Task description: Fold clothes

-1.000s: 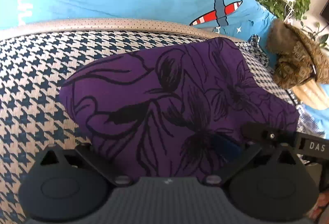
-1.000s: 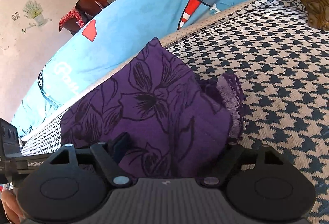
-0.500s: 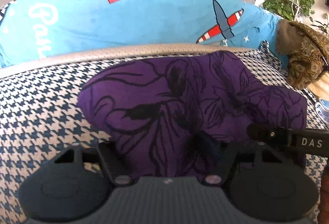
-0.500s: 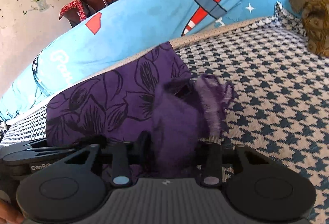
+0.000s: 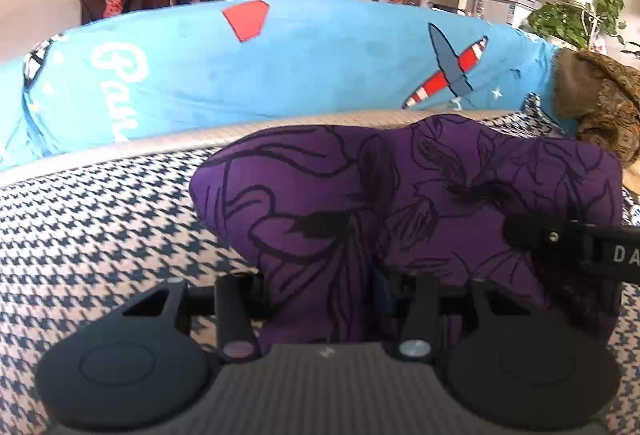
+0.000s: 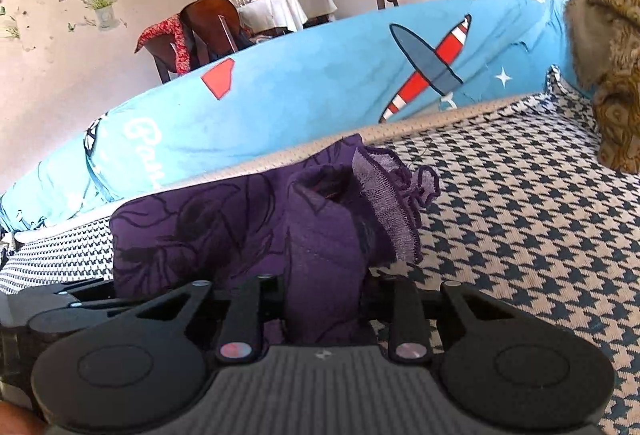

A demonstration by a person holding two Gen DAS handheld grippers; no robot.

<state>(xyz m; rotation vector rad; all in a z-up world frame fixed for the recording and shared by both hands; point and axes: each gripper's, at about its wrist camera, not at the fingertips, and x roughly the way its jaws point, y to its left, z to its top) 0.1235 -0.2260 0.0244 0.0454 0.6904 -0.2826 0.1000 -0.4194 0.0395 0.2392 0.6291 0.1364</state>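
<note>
A purple garment with black flower outlines (image 5: 400, 203) lies on the houndstooth cover (image 5: 100, 235), its near edge raised and bunched. My left gripper (image 5: 324, 287) has its jaws closing, and a gathered fold of the garment is pinched between them. To its right the other gripper's black bar (image 5: 568, 247) lies against the cloth. In the right wrist view my right gripper (image 6: 326, 287) is closing as well, pressing on a thick fold of the purple garment (image 6: 200, 231). A frilled lilac hem (image 6: 388, 195) stands up beyond it. The fingertips are hidden by cloth.
A blue cushion with a plane print (image 5: 320, 67) runs along the far side of the houndstooth cover. A brown patterned cloth (image 5: 600, 107) is heaped at the right. Behind are chairs, a table with a white cloth (image 6: 288, 7) and a green plant (image 5: 576, 7).
Both grippers went from wide open to closed on the garment's near edge. They rose and tipped up, lifting and bunching the cloth, which lay flat before.
</note>
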